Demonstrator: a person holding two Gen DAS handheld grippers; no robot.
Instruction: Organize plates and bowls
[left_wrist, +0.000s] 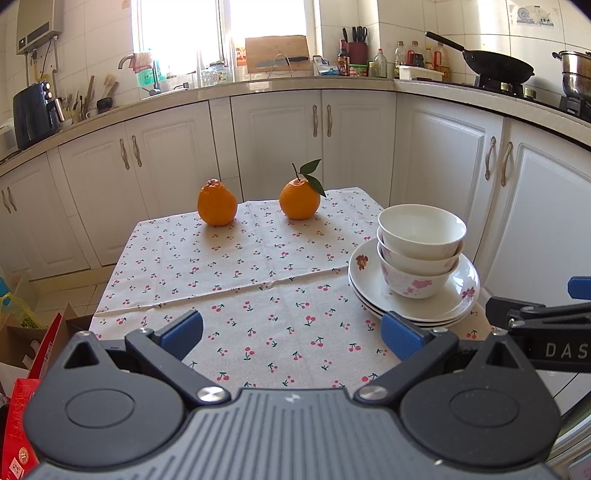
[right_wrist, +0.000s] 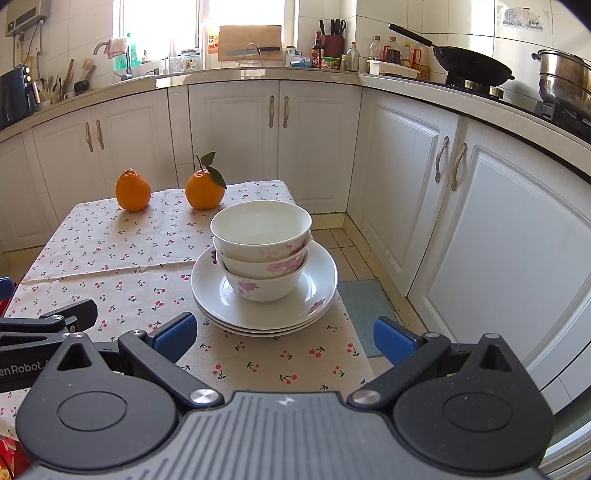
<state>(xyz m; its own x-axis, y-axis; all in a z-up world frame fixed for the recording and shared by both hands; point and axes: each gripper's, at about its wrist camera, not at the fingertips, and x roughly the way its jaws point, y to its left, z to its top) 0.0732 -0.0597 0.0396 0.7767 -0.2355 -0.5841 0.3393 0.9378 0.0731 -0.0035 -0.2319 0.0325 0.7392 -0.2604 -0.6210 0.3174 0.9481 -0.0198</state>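
Three nested white floral ceramic bowls (right_wrist: 261, 251) on stacked white plates (right_wrist: 317, 295) just ahead of right hand-held gripper (right_wrist: 284, 338), jaws apart and empty, left hand-held gripper (left_wrist: 291, 334) likewise apart, stack ahead-right, cherry-print bench (left_wrist: 221, 280), two oranges (left_wrist: 217, 203) beyond

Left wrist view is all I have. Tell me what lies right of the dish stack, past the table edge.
Observer: Beyond the table edge, the right wrist view shows tiled floor with a blue-grey mat beside the table.
Operator: Give me the plate count under the bowls.
Observer: Three plates show clearly there, with three nested bowls centred on them.
Operator: Report the right gripper.
Observer: The right gripper is open and holds nothing, its blue pads apart, short of the plates' near rim.
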